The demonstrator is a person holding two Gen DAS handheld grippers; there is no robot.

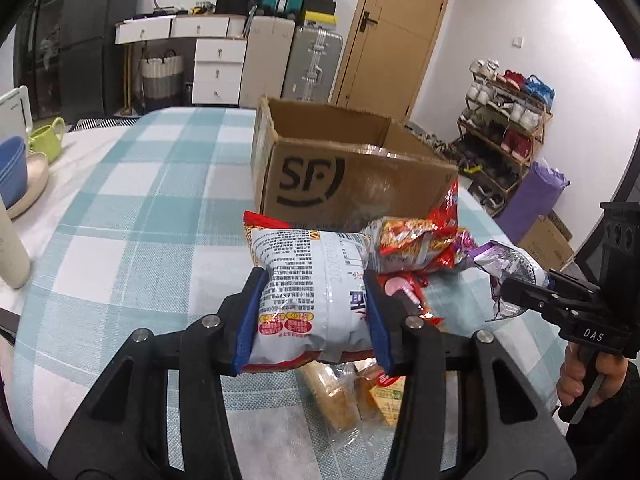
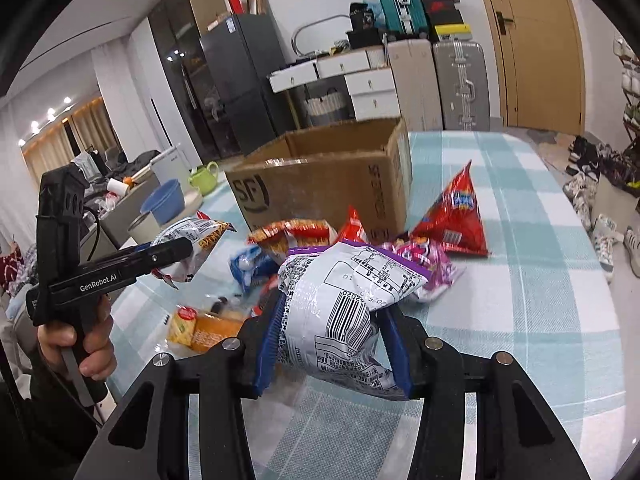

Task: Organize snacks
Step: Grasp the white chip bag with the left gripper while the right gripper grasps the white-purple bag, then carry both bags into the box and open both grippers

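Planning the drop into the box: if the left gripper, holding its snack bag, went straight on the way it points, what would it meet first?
Probably the cardboard box: its near wall stands straight ahead of the left gripper and its silver snack bag. The orange-red noodle packet lies just right of that line; depth is unclear.

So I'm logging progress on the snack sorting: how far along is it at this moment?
Early stage. Nothing shows inside the cardboard box, though its floor is hidden. In hand: the left gripper is clamped on a white-backed packet, and the right gripper on a purple-edged packet, both lifted clear of the table. Left: the red triangular bag, the noodle packet and the bread packs on the checked tablecloth.
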